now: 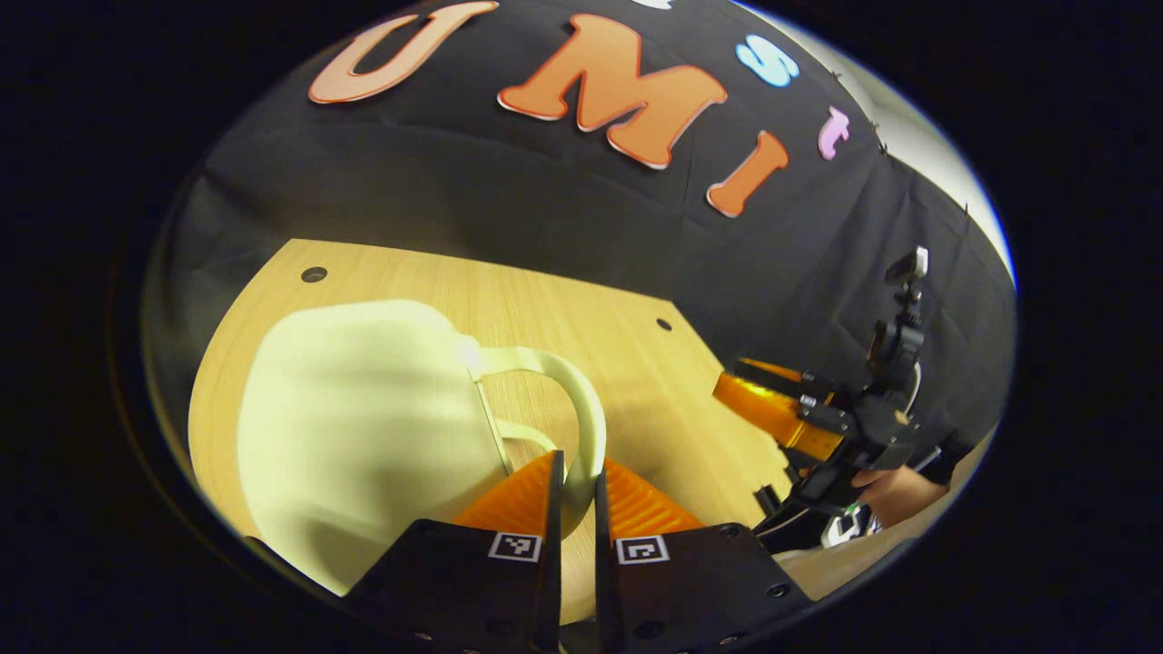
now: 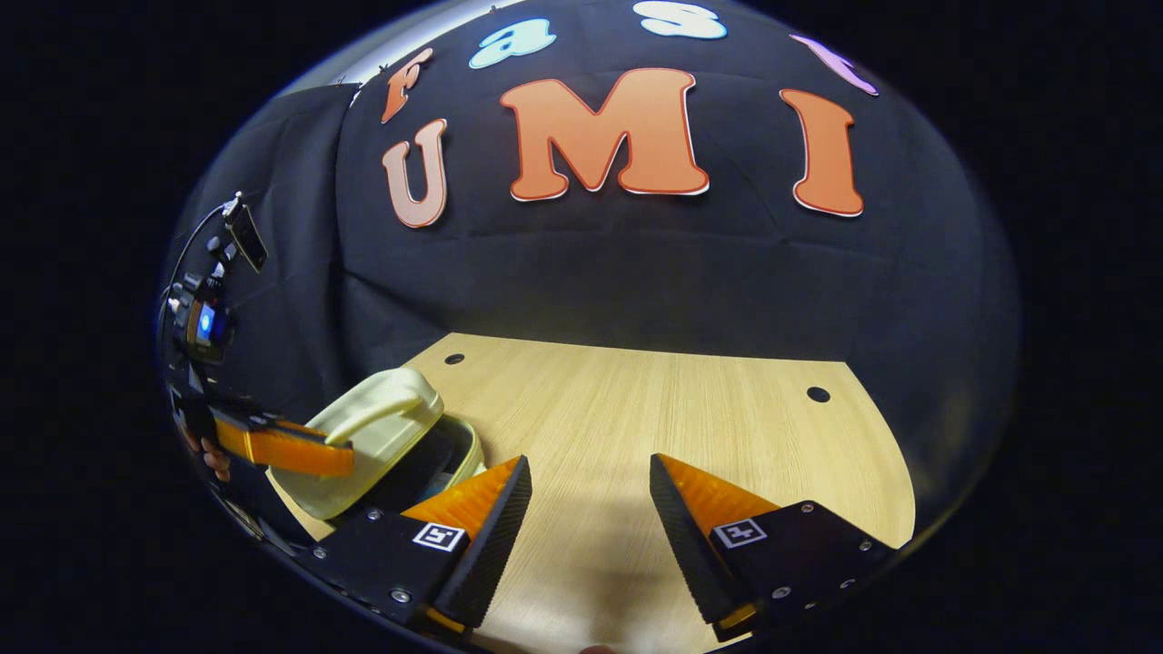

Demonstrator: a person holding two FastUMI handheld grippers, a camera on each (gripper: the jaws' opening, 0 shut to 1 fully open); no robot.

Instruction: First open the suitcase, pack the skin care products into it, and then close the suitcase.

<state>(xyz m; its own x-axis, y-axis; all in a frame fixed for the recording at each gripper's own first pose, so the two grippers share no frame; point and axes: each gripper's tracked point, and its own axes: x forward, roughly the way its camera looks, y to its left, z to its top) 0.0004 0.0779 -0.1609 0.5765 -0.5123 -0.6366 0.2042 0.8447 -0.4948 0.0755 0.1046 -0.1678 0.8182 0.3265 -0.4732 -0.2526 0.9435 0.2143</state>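
Apparently left gripper (image 1: 579,486) pinches suitcase (image 1: 363,427) handle (image 1: 581,409); right gripper (image 2: 589,509) wide.

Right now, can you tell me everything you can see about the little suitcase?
The suitcase is small, pale cream and looks like smooth hard plastic with rounded corners. It sits on the wooden table. A curved handle sticks out from its lid, and the left gripper is shut on that handle. In the right gripper view the lid is tilted up, with a dark gap showing the inside. The right gripper is open and away from it.
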